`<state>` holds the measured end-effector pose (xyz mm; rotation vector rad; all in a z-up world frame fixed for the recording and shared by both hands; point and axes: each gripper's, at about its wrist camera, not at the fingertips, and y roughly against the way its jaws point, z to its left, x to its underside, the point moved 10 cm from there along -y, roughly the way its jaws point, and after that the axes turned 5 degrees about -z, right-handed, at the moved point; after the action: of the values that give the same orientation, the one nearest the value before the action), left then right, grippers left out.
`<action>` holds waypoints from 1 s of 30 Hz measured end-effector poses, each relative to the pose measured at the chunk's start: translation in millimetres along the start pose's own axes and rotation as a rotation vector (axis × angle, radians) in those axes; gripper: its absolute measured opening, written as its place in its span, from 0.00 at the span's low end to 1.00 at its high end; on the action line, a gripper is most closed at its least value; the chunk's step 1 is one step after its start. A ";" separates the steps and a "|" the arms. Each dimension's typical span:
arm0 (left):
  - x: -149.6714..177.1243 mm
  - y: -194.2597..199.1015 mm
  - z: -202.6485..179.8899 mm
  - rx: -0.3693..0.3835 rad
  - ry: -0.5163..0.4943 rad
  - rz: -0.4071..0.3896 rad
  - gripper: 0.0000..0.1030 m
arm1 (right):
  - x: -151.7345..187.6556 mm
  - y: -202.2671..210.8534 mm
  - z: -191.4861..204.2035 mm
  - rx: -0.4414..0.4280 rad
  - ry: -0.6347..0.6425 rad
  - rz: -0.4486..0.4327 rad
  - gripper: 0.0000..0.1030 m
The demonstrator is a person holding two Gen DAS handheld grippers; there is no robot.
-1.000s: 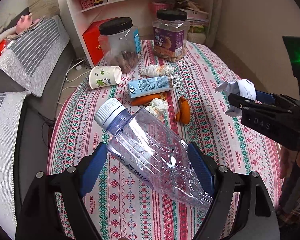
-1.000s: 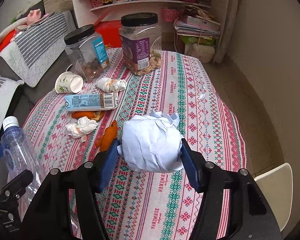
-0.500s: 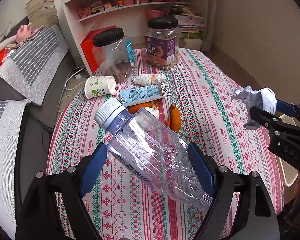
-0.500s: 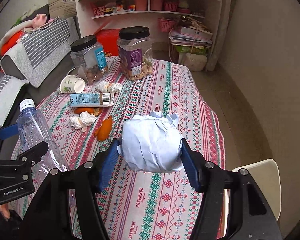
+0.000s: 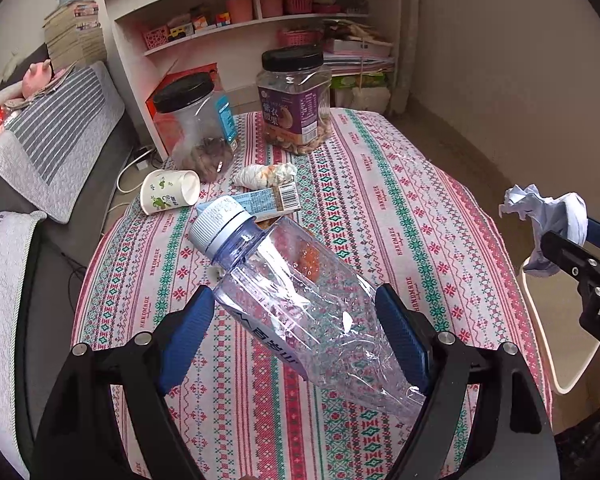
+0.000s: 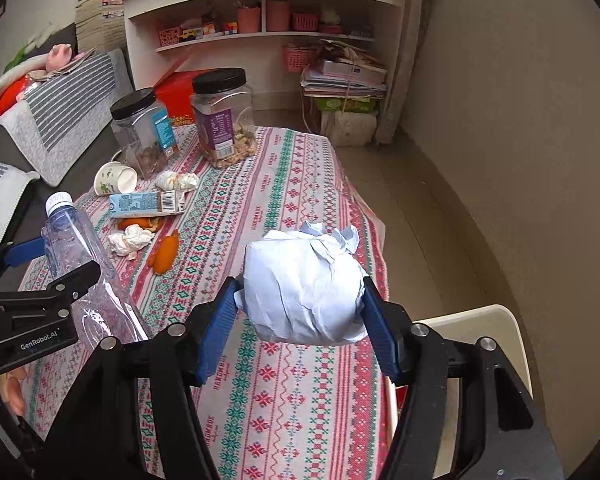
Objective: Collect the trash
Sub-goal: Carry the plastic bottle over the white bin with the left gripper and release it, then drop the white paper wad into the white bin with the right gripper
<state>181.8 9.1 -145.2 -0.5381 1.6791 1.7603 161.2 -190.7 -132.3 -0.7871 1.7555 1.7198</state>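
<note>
My left gripper (image 5: 296, 316) is shut on a crushed clear plastic bottle (image 5: 300, 300) with a white cap, held above the table; the bottle also shows in the right wrist view (image 6: 80, 264). My right gripper (image 6: 300, 304) is shut on a crumpled white paper ball (image 6: 304, 284), held over the table's right edge; the ball also shows in the left wrist view (image 5: 548, 220). On the patterned tablecloth (image 6: 284, 184) lie a tipped paper cup (image 6: 114, 178), a blue carton (image 6: 146, 204), tissue wads (image 6: 130, 238), a wrapper wad (image 6: 178, 180) and orange peels (image 6: 166, 254).
Two black-lidded jars, one nearly empty (image 6: 144, 136) and one with a purple label (image 6: 224, 116), stand at the table's far end. A cream bin rim (image 6: 472, 316) is below right of the table. A sofa (image 5: 48, 140) lies left and shelves (image 6: 260, 20) behind.
Both grippers have drawn back and risen from the table, still holding the bottle and the paper ball. The right gripper has shifted right towards the table edge and the bin.
</note>
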 end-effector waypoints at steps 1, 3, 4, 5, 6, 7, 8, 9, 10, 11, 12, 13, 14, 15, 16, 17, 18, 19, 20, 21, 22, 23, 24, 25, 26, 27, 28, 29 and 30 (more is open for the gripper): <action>-0.9 0.0 -5.6 0.005 -0.004 -0.003 0.78 | 2.0 1.5 -8.5 0.013 -0.007 0.002 0.56; -3.0 -0.3 -18.3 0.017 -0.011 -0.008 0.78 | 6.2 4.7 -25.8 0.038 -0.024 0.006 0.56; -3.9 -0.2 -24.5 0.024 -0.013 -0.010 0.78 | 8.8 7.0 -35.2 0.050 -0.034 0.007 0.56; -5.4 -0.1 -31.6 0.033 -0.015 -0.013 0.78 | 11.1 8.9 -44.4 0.062 -0.043 0.008 0.56; -7.0 0.5 -39.2 0.043 -0.016 -0.016 0.78 | 14.3 11.5 -55.4 0.078 -0.054 0.009 0.56; -8.8 1.0 -47.6 0.053 -0.017 -0.020 0.78 | 17.5 14.2 -65.5 0.094 -0.064 0.011 0.56; -10.6 1.8 -56.8 0.064 -0.019 -0.026 0.78 | 21.7 17.2 -77.9 0.113 -0.078 0.015 0.57; -12.6 2.6 -67.0 0.077 -0.022 -0.033 0.78 | 25.7 20.0 -89.6 0.131 -0.092 0.021 0.57; -14.3 3.8 -77.5 0.090 -0.026 -0.040 0.78 | 29.9 22.8 -101.6 0.147 -0.107 0.028 0.57; -15.4 5.4 -87.9 0.105 -0.031 -0.048 0.78 | 34.2 25.9 -112.7 0.162 -0.118 0.035 0.58; -17.2 7.0 -99.1 0.119 -0.034 -0.057 0.78 | 37.3 30.2 -126.1 0.185 -0.131 0.035 0.59; -19.3 8.9 -110.8 0.136 -0.037 -0.066 0.78 | 39.5 35.3 -139.2 0.217 -0.140 0.028 0.63; -21.5 10.6 -122.9 0.154 -0.039 -0.073 0.78 | 41.5 40.7 -151.5 0.247 -0.148 0.018 0.67; -23.1 12.3 -135.4 0.174 -0.041 -0.079 0.78 | 41.9 46.6 -162.6 0.270 -0.161 0.005 0.74; -24.4 13.7 -147.4 0.191 -0.046 -0.084 0.78 | 42.7 52.8 -174.4 0.292 -0.178 -0.007 0.78; -25.1 15.0 -159.5 0.204 -0.053 -0.091 0.78 | 43.3 57.6 -185.0 0.311 -0.197 -0.016 0.81; -25.2 15.9 -171.6 0.215 -0.062 -0.097 0.78 | 44.5 63.2 -197.1 0.331 -0.221 -0.024 0.82; -24.9 16.3 -183.5 0.224 -0.071 -0.100 0.78 | 46.0 68.1 -207.6 0.345 -0.248 -0.029 0.84; -23.8 16.3 -194.6 0.234 -0.079 -0.101 0.78 | 47.7 72.2 -216.6 0.354 -0.276 -0.034 0.85; -22.5 16.1 -204.8 0.242 -0.086 -0.101 0.78 | 48.9 76.3 -226.2 0.362 -0.303 -0.038 0.86; -21.2 15.6 -214.6 0.249 -0.091 -0.100 0.78 | 49.7 79.9 -235.3 0.370 -0.325 -0.043 0.86; -20.4 15.0 -223.6 0.254 -0.096 -0.098 0.78 | 49.6 83.6 -243.7 0.382 -0.345 -0.050 0.87; -19.4 14.3 -233.6 0.259 -0.103 -0.095 0.78 | 49.3 88.5 -251.5 0.396 -0.365 -0.061 0.87; -18.7 14.6 -243.4 0.264 -0.112 -0.092 0.78 | 48.5 93.4 -257.0 0.403 -0.384 -0.074 0.88; -18.3 15.4 -252.5 0.270 -0.120 -0.092 0.78 | 46.8 97.9 -262.9 0.405 -0.404 -0.088 0.88; -19.0 16.7 -260.8 0.276 -0.123 -0.095 0.78 | 46.0 102.3 -266.2 0.405 -0.421 -0.101 0.89; -20.5 17.6 -269.4 0.288 -0.120 -0.094 0.79 | 44.3 104.8 -269.6 0.405 -0.436 -0.114 0.91; -21.2 18.6 -277.1 0.305 -0.117 -0.086 0.79 | 43.2 107.2 -271.8 0.408 -0.446 -0.125 0.91; -21.2 19.7 -284.3 0.326 -0.120 -0.072 0.79 | 42.1 108.3 -273.3 0.414 -0.452 -0.133 0.91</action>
<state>145.3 -274.4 -145.0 -0.3339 1.7905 1.4005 56.4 -464.2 -83.1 -0.2953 1.6167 1.2592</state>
